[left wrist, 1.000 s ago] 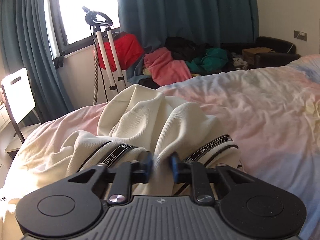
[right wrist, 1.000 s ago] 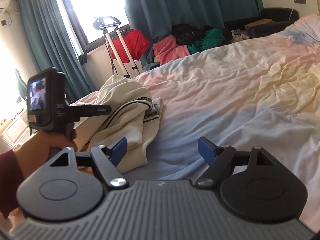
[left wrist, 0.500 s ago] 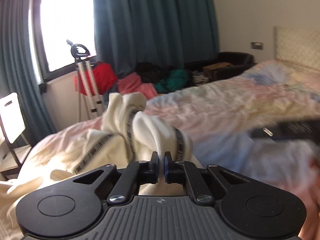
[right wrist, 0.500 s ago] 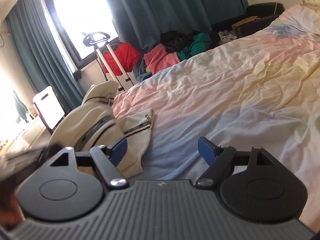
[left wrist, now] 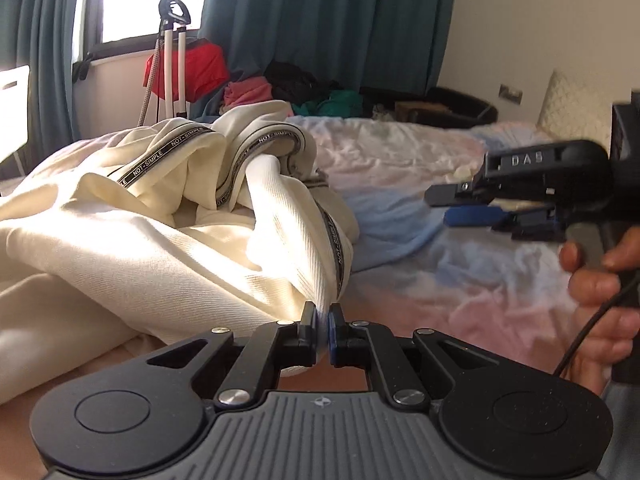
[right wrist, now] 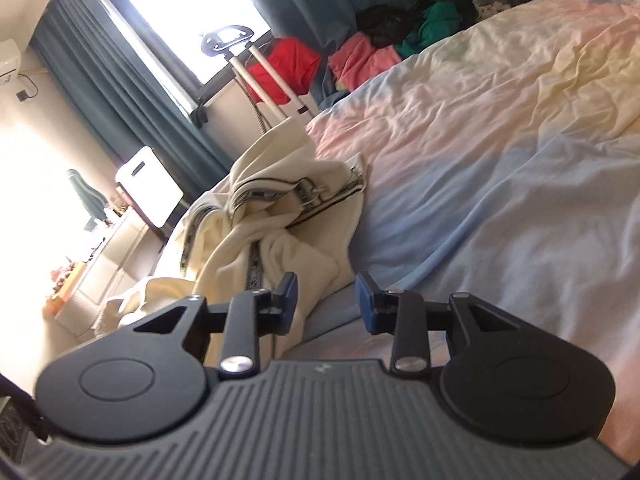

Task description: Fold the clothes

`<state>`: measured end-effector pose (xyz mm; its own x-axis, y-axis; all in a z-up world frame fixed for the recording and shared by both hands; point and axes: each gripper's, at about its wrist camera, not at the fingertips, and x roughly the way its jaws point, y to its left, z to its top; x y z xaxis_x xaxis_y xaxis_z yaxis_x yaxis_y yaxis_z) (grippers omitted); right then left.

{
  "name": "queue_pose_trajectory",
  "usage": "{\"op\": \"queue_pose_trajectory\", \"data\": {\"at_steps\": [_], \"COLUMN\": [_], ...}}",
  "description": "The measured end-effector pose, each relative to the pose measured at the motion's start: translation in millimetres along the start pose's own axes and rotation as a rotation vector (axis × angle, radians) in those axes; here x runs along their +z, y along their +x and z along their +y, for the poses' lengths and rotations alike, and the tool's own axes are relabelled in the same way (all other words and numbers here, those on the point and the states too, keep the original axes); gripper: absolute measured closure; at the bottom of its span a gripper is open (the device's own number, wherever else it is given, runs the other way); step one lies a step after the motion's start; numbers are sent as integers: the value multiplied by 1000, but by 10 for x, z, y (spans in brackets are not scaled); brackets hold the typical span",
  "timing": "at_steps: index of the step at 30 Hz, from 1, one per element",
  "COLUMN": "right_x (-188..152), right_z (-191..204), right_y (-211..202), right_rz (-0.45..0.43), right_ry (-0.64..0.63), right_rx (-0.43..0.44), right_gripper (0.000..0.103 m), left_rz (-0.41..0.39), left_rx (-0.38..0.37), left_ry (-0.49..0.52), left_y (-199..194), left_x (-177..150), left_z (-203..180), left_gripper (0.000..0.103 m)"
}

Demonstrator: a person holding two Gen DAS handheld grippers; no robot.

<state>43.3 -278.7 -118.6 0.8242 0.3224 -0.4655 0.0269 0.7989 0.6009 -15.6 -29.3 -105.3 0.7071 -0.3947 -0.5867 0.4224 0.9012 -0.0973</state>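
Observation:
A cream garment (left wrist: 160,236) with black lettered trim lies bunched on the bed (left wrist: 420,264). My left gripper (left wrist: 322,332) is shut on a fold of the cream garment and pulls it taut toward the camera. My right gripper (right wrist: 326,300) is open and empty, tilted, just above the near edge of the garment (right wrist: 288,236). The right gripper also shows in the left wrist view (left wrist: 464,206), held in a hand at the right, above the sheet.
The bed has a rumpled pastel sheet (right wrist: 500,140). A pile of red, pink, black and green clothes (right wrist: 380,48) lies by the teal curtains. A steamer stand (left wrist: 172,52) stands at the window. A white chair (right wrist: 148,188) is at the left.
My left gripper shut on the garment fold and pulled it back toward me, swinging right. My right gripper narrowed a little, tilted, and came closer to the garment's near edge.

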Motion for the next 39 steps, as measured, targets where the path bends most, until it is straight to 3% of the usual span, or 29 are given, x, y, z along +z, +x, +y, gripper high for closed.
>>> {"op": "queue_pose_trajectory", "data": {"at_steps": [3, 5, 7, 10, 13, 15, 16, 17, 20, 24, 28, 31, 33, 35, 39], "right_x": [108, 229, 376, 589, 750, 833, 871, 913, 1142, 1533, 1859, 1932, 1841, 1710, 1431], "right_z": [96, 194, 319, 534, 717, 809, 858, 914, 1238, 1789, 2164, 2126, 1961, 1793, 1608], "right_y": [173, 338, 557, 1064, 1629, 1981, 2145, 2297, 2493, 2584, 2718, 3022, 3171, 3252, 2893], "right_rz": [37, 66, 74, 107, 129, 131, 145, 158, 118, 5, -119, -116, -20, 65, 20], "right_ry": [37, 55, 62, 45, 6, -19, -47, -76, -210, -404, -491, -502, -491, -485, -549], "right_rx": [14, 52, 113, 104, 38, -31, -77, -123, -170, -132, -136, -229, -227, -213, -218], "right_gripper": [55, 35, 24, 23, 24, 29, 45, 74, 84, 86, 86, 78, 66, 41, 34], "left_rz": [-11, -18, -26, -42, -67, -83, -91, -99, -124, -157, -182, -175, -169, -168, -169], "left_rx": [-10, -25, -46, -91, -130, -156, -169, -182, -222, -274, -322, -337, -339, -339, -333], "left_ry": [-23, -37, -58, -105, -130, -147, -155, -163, -189, -222, -248, -263, -263, -260, -250], "left_y": [23, 75, 126, 184, 225, 252, 266, 279, 320, 373, 416, 482, 511, 506, 463], "left_x": [-33, -44, -50, -52, -57, -60, -62, -64, -69, -76, -91, -112, -118, -136, -187], "left_z": [19, 31, 70, 167, 241, 291, 315, 340, 414, 513, 595, 641, 654, 648, 606], "left_gripper": [97, 97, 97, 97, 97, 97, 97, 97, 97, 97, 97, 97, 97, 97, 97]}}
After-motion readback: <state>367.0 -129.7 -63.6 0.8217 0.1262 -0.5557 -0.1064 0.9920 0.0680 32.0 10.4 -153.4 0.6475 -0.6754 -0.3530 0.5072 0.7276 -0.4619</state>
